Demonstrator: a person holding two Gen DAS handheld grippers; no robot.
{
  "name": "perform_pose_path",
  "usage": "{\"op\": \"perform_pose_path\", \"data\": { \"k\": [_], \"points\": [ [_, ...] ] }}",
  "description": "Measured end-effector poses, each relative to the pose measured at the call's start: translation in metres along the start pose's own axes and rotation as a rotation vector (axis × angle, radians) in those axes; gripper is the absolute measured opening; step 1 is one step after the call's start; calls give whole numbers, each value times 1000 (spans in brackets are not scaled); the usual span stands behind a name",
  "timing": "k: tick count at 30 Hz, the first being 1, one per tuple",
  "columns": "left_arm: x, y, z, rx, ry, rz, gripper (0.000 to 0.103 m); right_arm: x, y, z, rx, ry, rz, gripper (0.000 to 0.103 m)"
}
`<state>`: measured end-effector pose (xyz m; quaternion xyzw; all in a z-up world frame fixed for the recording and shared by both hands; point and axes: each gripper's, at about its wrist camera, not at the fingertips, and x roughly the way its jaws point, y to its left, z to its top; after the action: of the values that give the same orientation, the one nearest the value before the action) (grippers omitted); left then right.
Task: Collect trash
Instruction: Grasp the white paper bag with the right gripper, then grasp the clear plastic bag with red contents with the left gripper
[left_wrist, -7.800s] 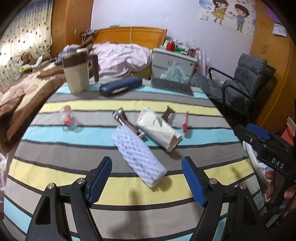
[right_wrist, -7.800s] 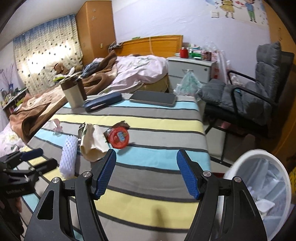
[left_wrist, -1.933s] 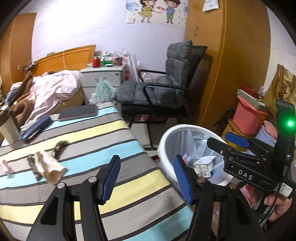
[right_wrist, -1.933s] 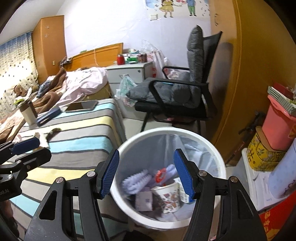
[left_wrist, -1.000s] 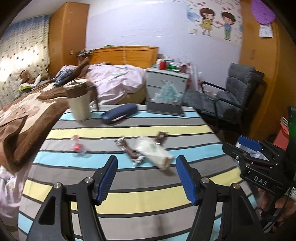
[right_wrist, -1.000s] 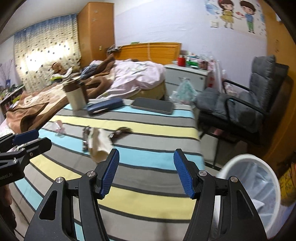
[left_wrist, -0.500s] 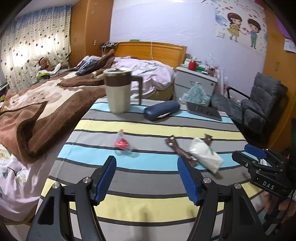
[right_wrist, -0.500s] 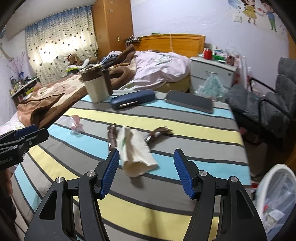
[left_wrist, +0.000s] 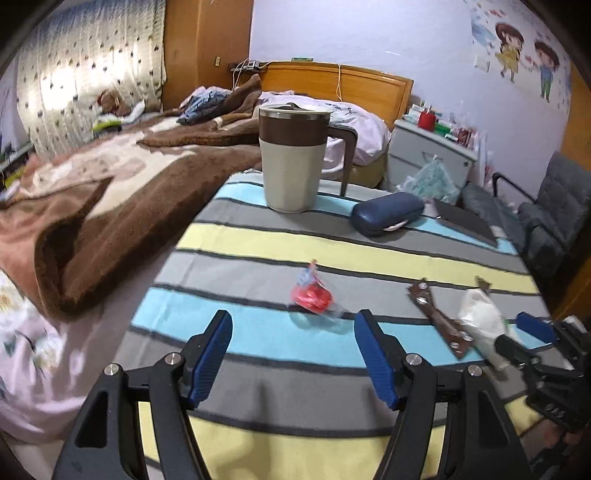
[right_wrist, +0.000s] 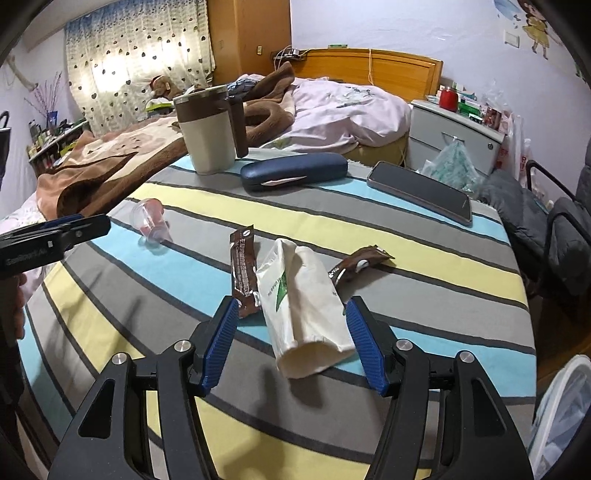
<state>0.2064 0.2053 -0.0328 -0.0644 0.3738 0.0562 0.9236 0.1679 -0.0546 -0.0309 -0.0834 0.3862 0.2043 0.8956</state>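
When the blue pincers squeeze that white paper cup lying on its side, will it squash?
Probably. The white paper cup looks thin, and its open mouth is already bent, so it may flatten. It seems light. The right gripper is closing around it; lying sideways, it might roll if nudged.

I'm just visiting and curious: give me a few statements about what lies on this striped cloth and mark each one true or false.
1. The mug stands upright. True.
2. The white paper bag lies between the right gripper fingers, whose jaws are closing. True.
3. The left gripper holds the red-filled plastic cup. False: the cup lies on the cloth ahead of open, empty jaws.
4. The phone lies on top of the blue glasses case. False: they lie side by side, apart.
5. Brown wrappers lie on both sides of the bag. True.
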Motion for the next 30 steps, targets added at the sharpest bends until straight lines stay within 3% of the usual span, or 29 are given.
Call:
{"op": "perform_pose_path", "data": {
  "k": [5, 10, 27, 30],
  "points": [
    [20, 1, 5, -29, 39, -35, 71, 8, 2, 2, -9, 23, 5, 39],
    [35, 1, 11, -47, 63, -35, 73, 9, 6, 2, -20, 31, 18, 12],
    [69, -1, 17, -70, 124, 3, 74, 12, 3, 2, -15, 28, 23, 10],
    [68, -2, 15, -67, 124, 6, 68, 13, 3, 2, -12, 26, 22, 10]
  ]
}}
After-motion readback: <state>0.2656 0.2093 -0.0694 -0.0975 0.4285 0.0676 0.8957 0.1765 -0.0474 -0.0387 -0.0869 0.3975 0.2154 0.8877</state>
